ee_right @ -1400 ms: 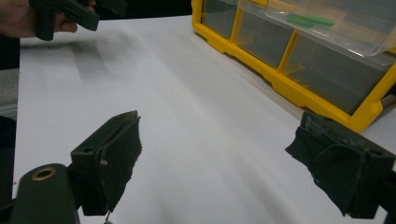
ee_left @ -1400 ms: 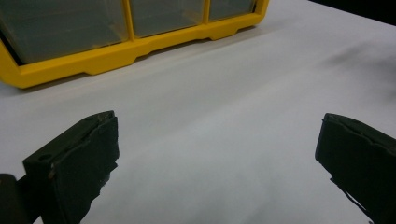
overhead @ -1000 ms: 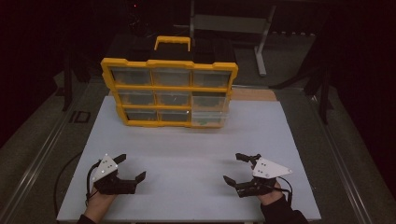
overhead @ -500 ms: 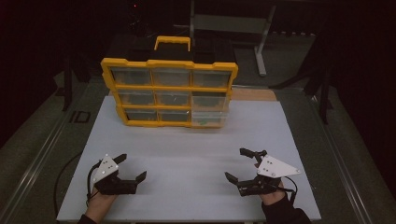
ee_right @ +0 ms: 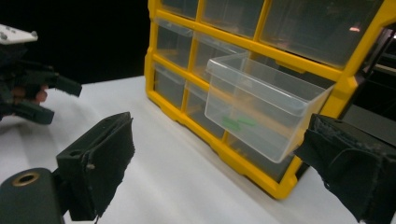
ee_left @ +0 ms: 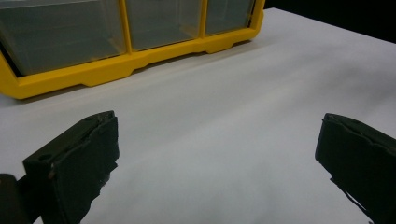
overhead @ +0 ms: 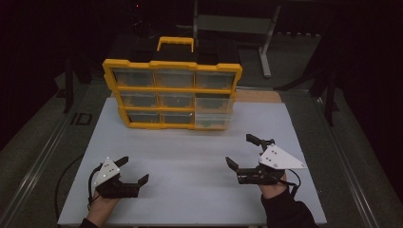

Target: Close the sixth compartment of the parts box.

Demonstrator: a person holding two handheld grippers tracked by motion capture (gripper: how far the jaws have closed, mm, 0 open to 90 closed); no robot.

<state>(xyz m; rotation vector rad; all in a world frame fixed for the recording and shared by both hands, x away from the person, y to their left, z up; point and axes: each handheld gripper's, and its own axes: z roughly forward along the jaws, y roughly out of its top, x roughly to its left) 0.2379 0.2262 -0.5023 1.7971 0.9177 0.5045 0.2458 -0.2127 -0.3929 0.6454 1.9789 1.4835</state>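
A yellow organizer (overhead: 172, 90) with clear drawers stands upright at the far side of the white table top (overhead: 190, 152). Its bottom right drawer (overhead: 214, 118) is pulled partway out; in the right gripper view this clear drawer (ee_right: 261, 100) holds a few small green pieces (ee_right: 238, 122). My left gripper (overhead: 134, 169) rests open near the front left, and its view shows the organizer's lower frame (ee_left: 116, 70) beyond wide-apart jaws. At the front right my right gripper (overhead: 239, 149) is open and empty, facing the pulled-out drawer.
The organizer has a yellow carry handle (overhead: 176, 42) on top. A metal rail (overhead: 43, 156) runs along the table's left side. A grey stand (overhead: 263, 42) is behind the table. In the right gripper view the left gripper (ee_right: 28, 88) shows far off.
My right gripper has shifted slightly to the right and forward. The left gripper has stayed where it was.
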